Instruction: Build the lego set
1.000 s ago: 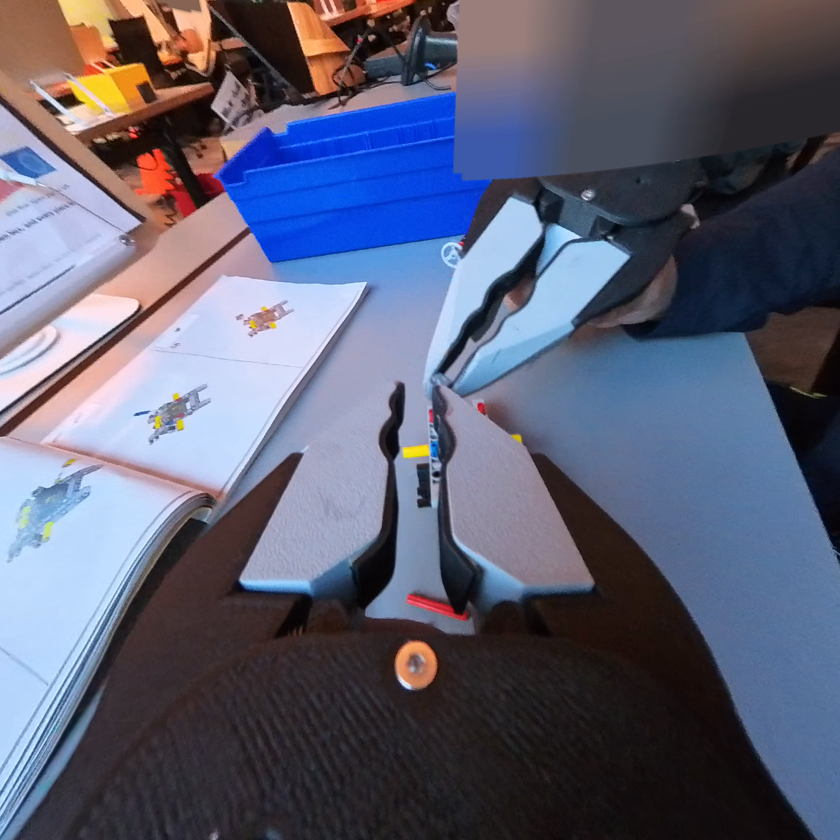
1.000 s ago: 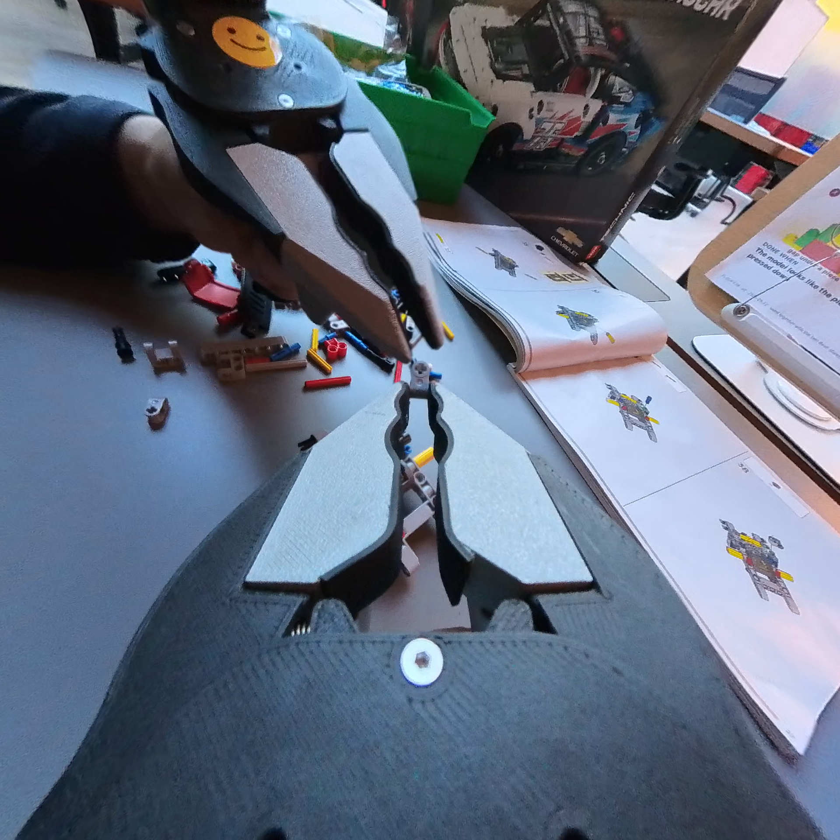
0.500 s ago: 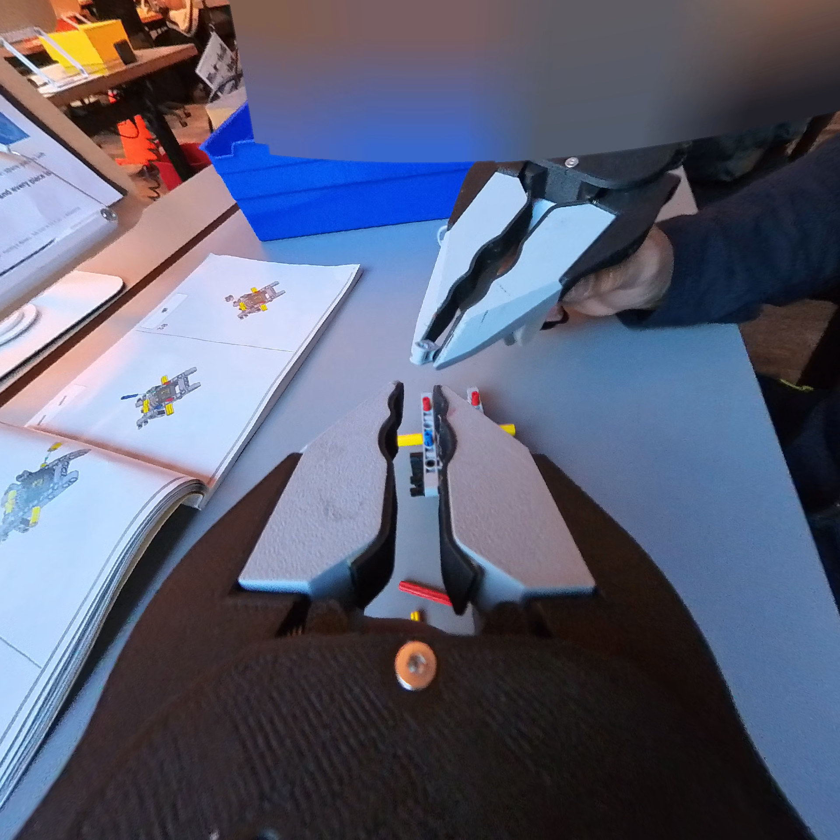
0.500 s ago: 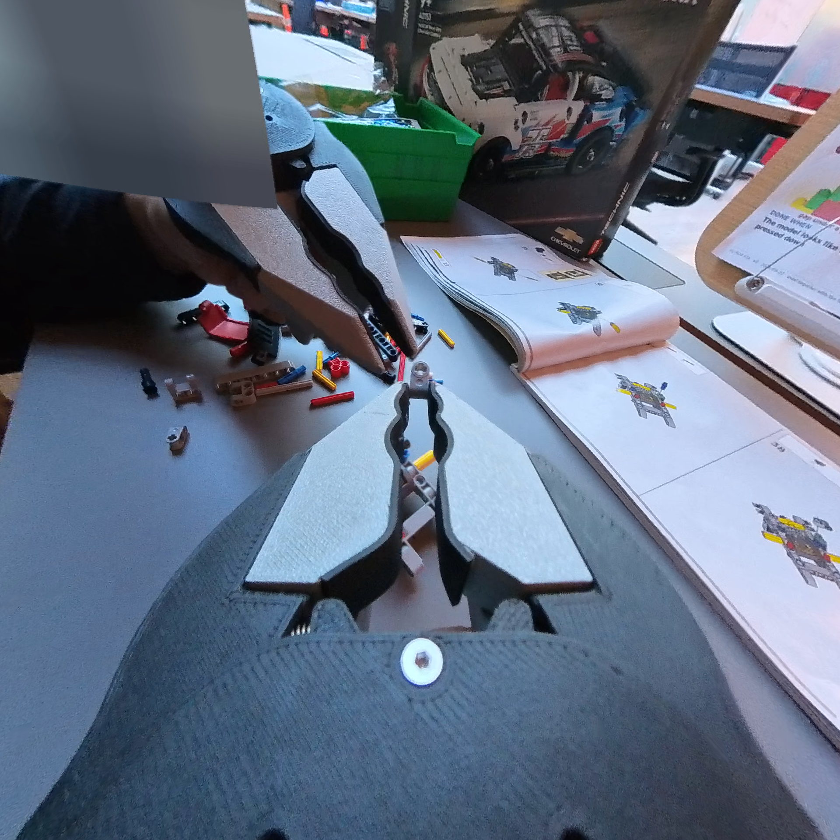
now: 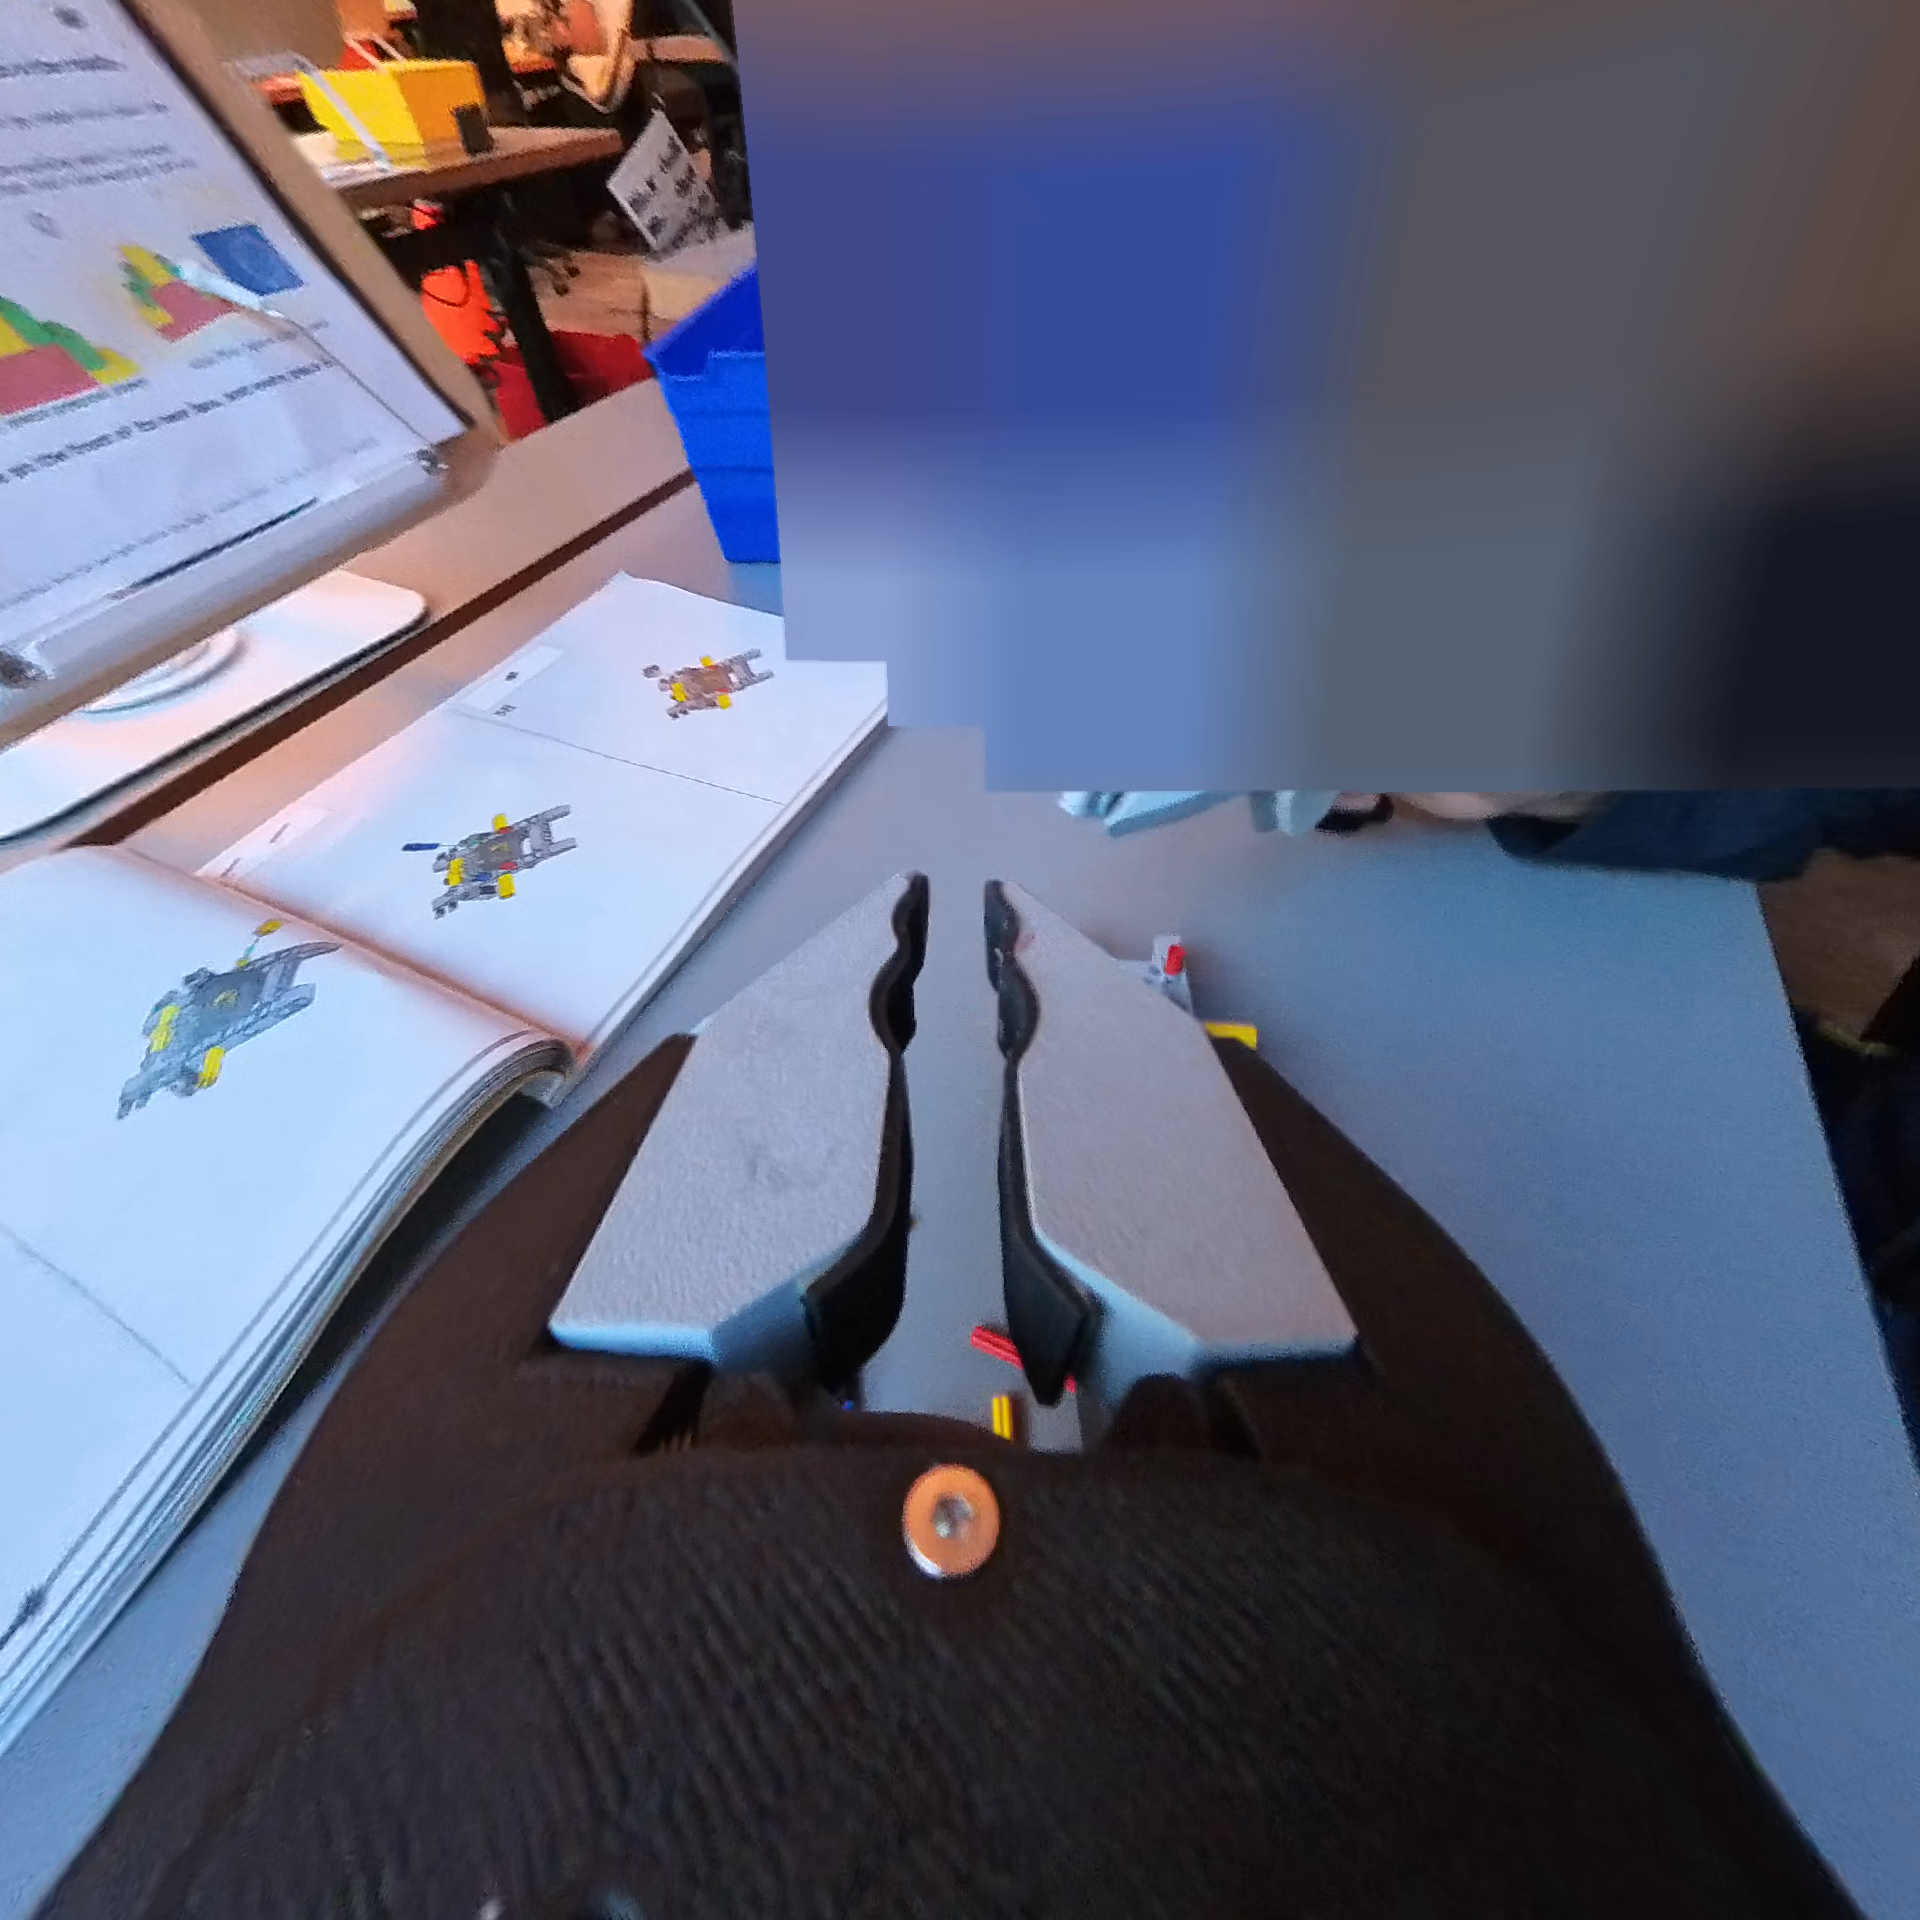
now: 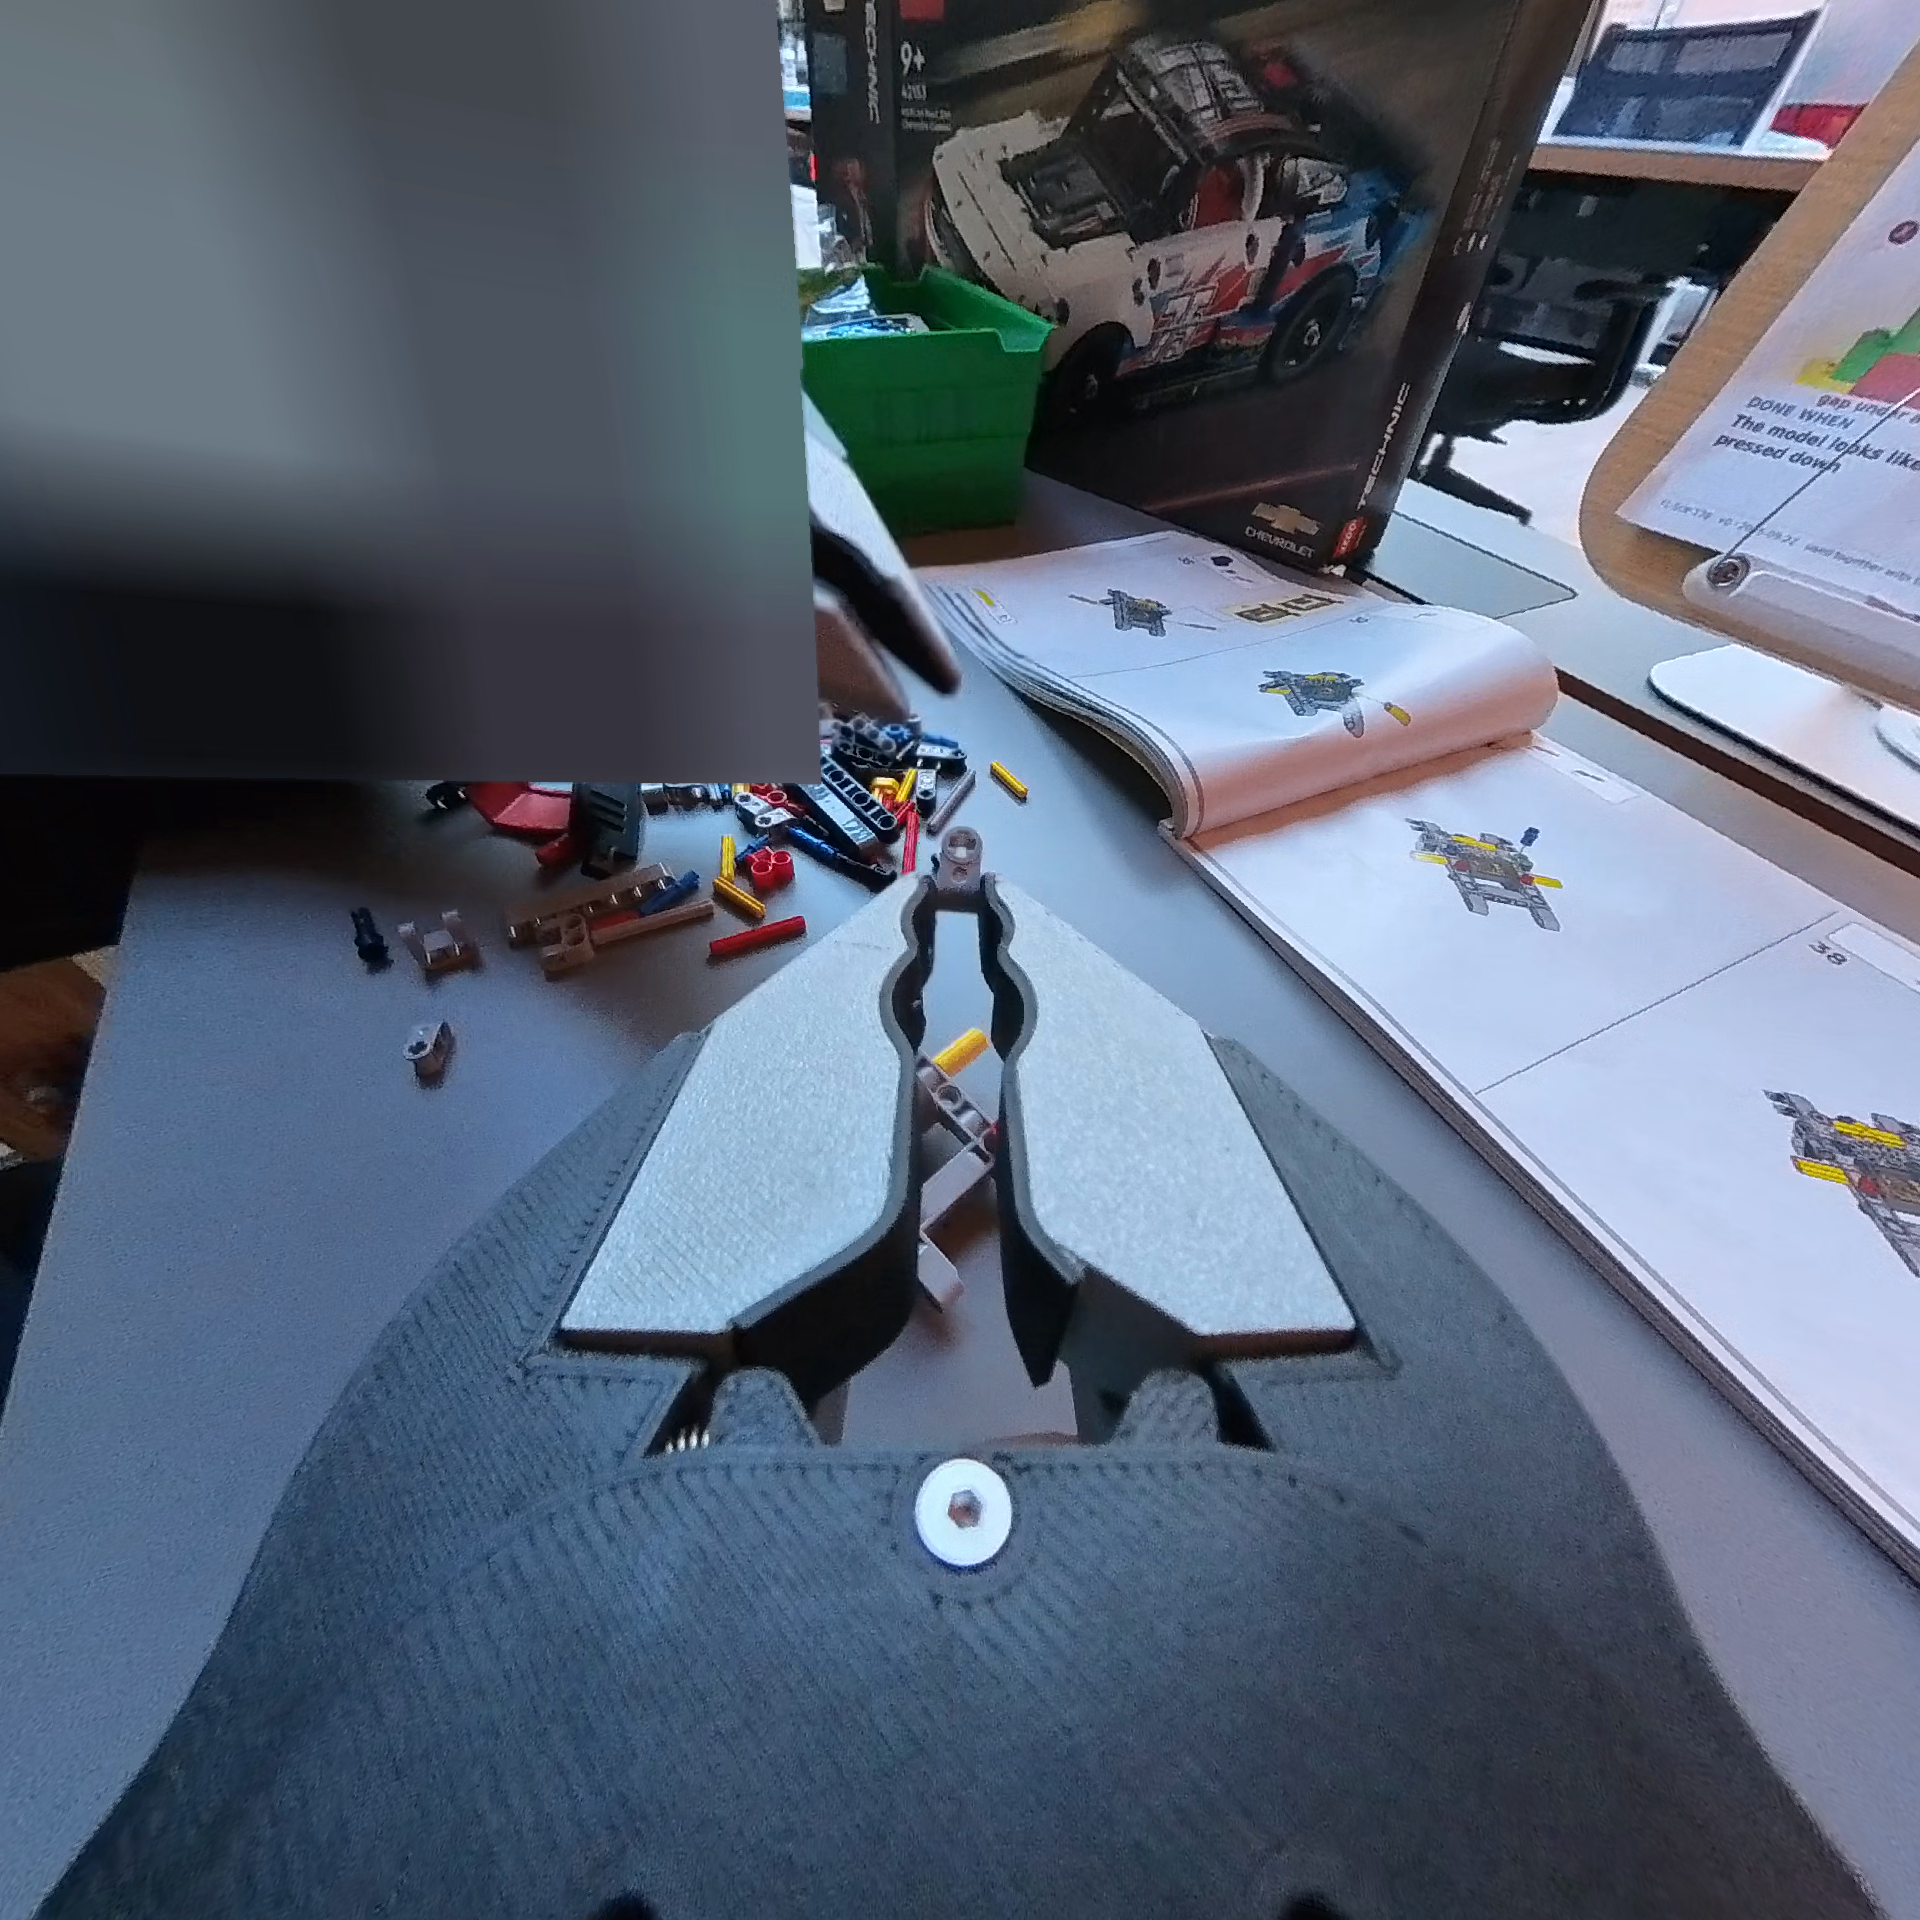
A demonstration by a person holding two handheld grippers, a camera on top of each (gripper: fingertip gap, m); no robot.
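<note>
Because the right tool (image 6: 961, 883) pinches a small grey connector (image 6: 961, 857) at its very tips, the holed end pokes out clear (handy for mating). The left tool (image 5: 954, 894) hangs released over bare surface (image 5: 1455, 1039), loose bricks (image 6: 748, 862) nearby.

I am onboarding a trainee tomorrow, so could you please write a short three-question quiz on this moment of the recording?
1. True or false: the right tool pinches a small grey connector piece at its fingertips.
2. Multiple choice: what shows between the left tool's fingertips? A) a red axle B) only grey tabletop C) a yellow pin
3. Fill in: in the right wrist view, the green bin stands to the ___ of the boxed car set.

Key: 1 true; 2 B; 3 left.
</note>
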